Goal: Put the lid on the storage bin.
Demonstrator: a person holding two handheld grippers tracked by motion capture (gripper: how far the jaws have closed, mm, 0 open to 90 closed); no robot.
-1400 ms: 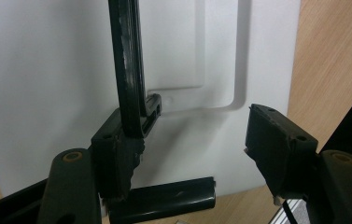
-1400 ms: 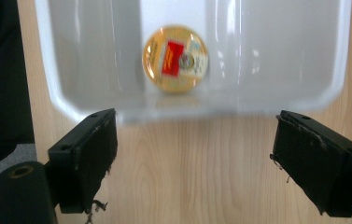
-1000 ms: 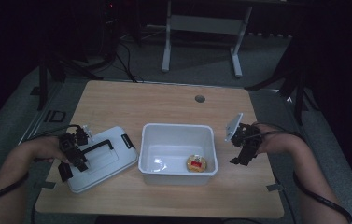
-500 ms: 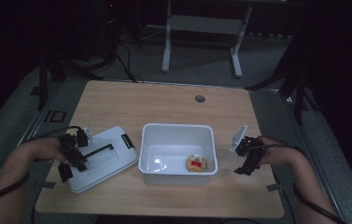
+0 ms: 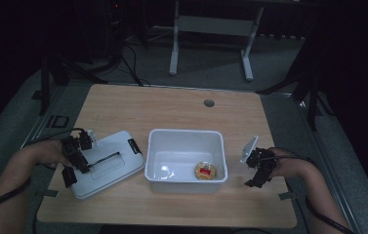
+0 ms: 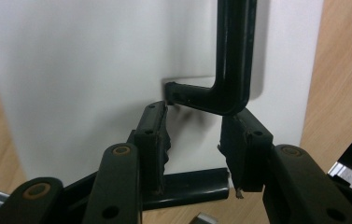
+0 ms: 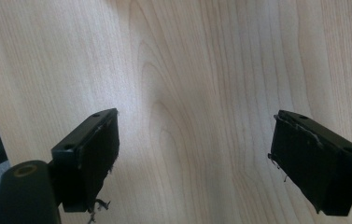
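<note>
The left gripper [image 6: 193,147] has just been closing its jaws around the black handle [image 6: 232,56] of the white lid [image 5: 106,163], not yet clamped. The right gripper [image 7: 194,158], jaws apart and empty, has dropped toward the table [image 7: 187,56] beside the tub [image 5: 185,153]; lid lifting likely follows.

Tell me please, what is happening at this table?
A person works with a hand-held gripper in each hand. The left hand-held gripper is over the white lid, and its jaws have just been closing around the lid's black handle, not yet pressing it. The right hand-held gripper hangs open above bare table. Between them, the white bin holds a small round item.
</note>
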